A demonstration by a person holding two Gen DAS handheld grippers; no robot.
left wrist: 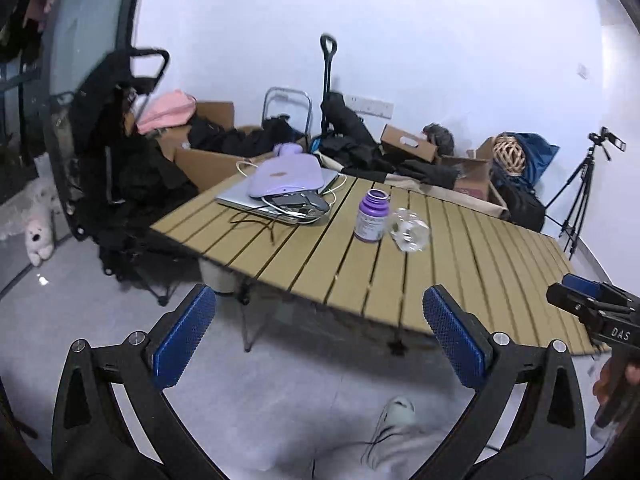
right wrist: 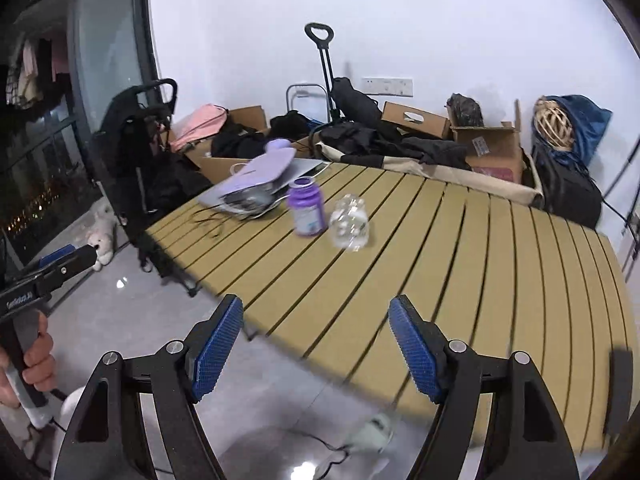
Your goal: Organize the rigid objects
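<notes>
Left wrist view: the left gripper is hanging over the floor short of the worktop, jaws spread wide, gripping nothing. The purple bottle is standing upright mid-worktop; a clear bottle is sitting just right of it, nearly touching, with its outline blurred. A laptop carrying a lilac hot-water bottle is lying behind and left of the purple bottle. Judging by this, the approach is only beginning, nothing picked yet.

Right wrist view: the right gripper is hovering at the worktop's near edge, jaws wide apart and empty. The purple bottle is standing well ahead, with the clear bottle beside it on the right. The next move is probably calling for reaching forward and straddling one bottle without knocking its neighbour.
</notes>
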